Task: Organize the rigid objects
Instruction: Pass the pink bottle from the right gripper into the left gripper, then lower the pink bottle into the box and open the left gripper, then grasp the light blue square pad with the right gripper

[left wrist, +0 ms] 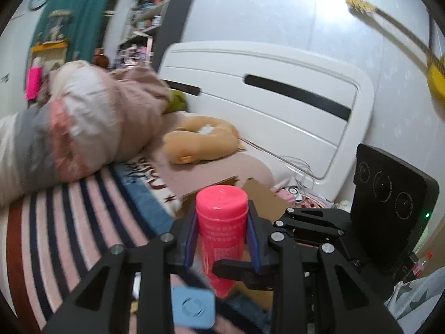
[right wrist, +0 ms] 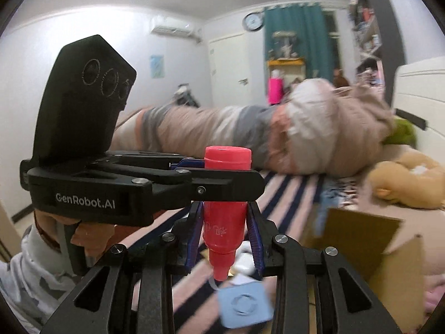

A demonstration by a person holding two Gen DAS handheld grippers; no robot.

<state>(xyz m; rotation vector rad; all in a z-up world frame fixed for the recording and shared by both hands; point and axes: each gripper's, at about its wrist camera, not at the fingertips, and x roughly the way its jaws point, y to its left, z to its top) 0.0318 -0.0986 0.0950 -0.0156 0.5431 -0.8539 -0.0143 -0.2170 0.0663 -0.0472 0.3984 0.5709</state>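
Both tools have hold of the same pink bottle (right wrist: 225, 217), held upright above the striped bed cover (left wrist: 83, 222) with its flat end up and its narrow end pointing down. The right tool (right wrist: 225, 239) is closed on the lower body, its blue pads pressed to either side. The left tool (left wrist: 222, 239) comes in from the side in the right wrist view and is clamped on the bottle higher up, just under the top; its own camera shows the blue pads tight against the pink wall. So the bottle's long axis stands vertical, crosswise to both sets of fingers, and neither hand is nearer: they share it, left above right. The open cardboard box (right wrist: 367, 239) lies just beside and below, off to the right in the right wrist view. A light blue square gadget (right wrist: 244, 306) rests on the bed under the bottle's tip. I would guess the bottle is bound for that box, and one tool must let go first.
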